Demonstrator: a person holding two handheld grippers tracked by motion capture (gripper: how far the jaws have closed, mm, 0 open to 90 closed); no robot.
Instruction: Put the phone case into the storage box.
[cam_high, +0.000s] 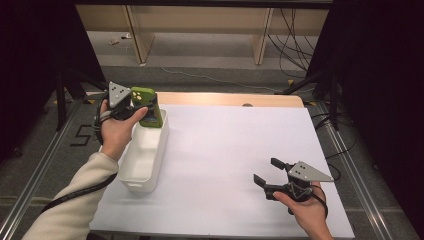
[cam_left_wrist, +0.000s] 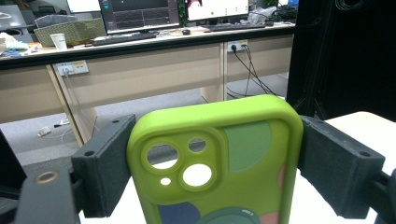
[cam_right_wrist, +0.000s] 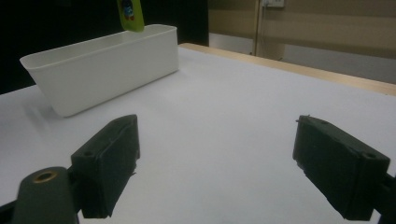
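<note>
High view: white rectangular plastic bin (cam_high: 145, 165) on the white table (cam_high: 235, 165) lies under the left gripper (cam_high: 145, 107) pinching a light, flexible lime-green silicone phone case (cam_high: 148, 107) by its side edges, the right gripper (cam_high: 264, 172) spread empty.

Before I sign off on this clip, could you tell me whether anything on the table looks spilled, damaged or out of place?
Nothing stands out. The left gripper holds a green phone case over the far end of the white bin, and the right gripper is open above the bare white table.
</note>
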